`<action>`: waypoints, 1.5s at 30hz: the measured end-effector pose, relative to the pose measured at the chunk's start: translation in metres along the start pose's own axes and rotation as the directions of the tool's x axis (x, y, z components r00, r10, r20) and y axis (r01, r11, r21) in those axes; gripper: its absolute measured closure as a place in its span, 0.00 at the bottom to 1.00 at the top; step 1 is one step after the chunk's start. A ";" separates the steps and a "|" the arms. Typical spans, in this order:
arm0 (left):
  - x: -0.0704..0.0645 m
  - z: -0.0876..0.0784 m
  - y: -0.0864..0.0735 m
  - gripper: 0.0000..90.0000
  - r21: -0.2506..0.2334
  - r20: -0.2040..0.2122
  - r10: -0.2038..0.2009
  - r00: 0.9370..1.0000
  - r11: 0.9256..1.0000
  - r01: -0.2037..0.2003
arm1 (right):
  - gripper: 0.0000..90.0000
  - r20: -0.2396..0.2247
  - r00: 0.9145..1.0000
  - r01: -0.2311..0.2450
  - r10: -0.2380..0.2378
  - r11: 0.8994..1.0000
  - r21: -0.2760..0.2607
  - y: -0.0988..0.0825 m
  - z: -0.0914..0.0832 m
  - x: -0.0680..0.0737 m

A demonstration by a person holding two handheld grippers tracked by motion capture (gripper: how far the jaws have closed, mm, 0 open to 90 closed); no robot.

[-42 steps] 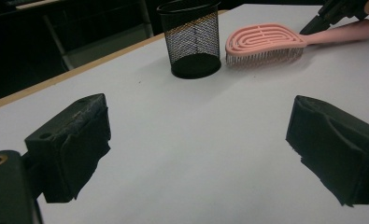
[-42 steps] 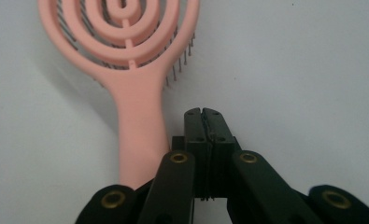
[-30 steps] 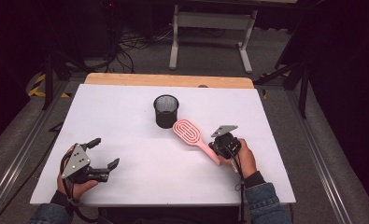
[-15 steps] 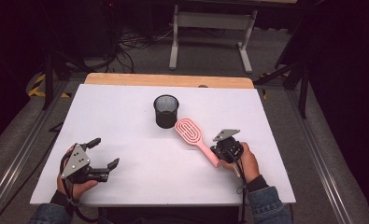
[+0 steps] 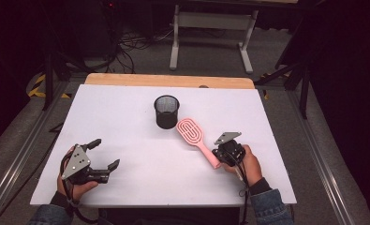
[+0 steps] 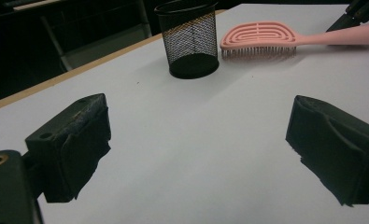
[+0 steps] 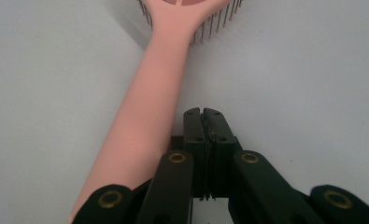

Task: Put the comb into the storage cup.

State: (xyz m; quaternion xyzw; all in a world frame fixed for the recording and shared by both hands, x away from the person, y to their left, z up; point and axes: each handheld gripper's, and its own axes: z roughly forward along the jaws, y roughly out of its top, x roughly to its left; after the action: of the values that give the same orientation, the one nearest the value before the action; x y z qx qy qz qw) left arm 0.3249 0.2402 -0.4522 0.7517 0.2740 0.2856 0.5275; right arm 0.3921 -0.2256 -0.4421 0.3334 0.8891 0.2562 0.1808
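A pink hairbrush lies bristles down on the white table, its handle pointing toward the near right. My right gripper rests beside the handle's end. In the right gripper view its jaws are pressed together with nothing between them, and the pink handle runs along their left side. A black mesh cup stands upright just left of the brush head. My left gripper sits near the front left with its pads wide apart and empty; the cup and brush lie far ahead of it.
A wooden strip borders the table's far edge. Beyond it are a grey stand and cables on the floor. Metal rails run along both sides of the table.
My right gripper has edged slightly toward the near edge beside the brush handle. The left gripper and the cup have stayed put.
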 end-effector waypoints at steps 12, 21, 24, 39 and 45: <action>0.000 0.000 0.000 0.08 0.004 0.001 0.008 1.000 1.000 -0.008 | 0.94 0.002 1.000 0.014 -0.014 1.000 0.006 -0.001 -0.002 -0.002; 0.000 0.001 0.000 0.09 0.008 0.004 0.006 1.000 1.000 -0.006 | 0.81 0.041 0.999 -0.017 0.019 0.999 -0.042 0.003 -0.015 -0.009; -0.001 0.002 0.000 0.09 0.009 0.006 0.005 1.000 1.000 -0.005 | 0.73 0.049 0.998 -0.024 0.027 0.998 -0.058 0.008 -0.020 -0.011; 0.000 0.004 -0.001 0.09 0.026 0.011 0.010 1.000 1.000 -0.011 | 0.16 0.048 0.995 -0.087 0.087 0.996 -0.002 0.040 -0.009 -0.009; 0.000 0.005 -0.001 0.09 0.030 0.012 0.009 1.000 1.000 -0.010 | 0.10 0.022 0.992 -0.127 0.126 0.991 0.044 0.049 0.007 -0.007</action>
State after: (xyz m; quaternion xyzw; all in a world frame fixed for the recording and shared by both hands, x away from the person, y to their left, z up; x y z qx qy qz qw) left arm 0.3280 0.2378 -0.4548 0.7626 0.2714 0.2795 0.5165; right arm 0.4249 -0.1958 -0.4187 0.3957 0.8700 0.2436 0.1648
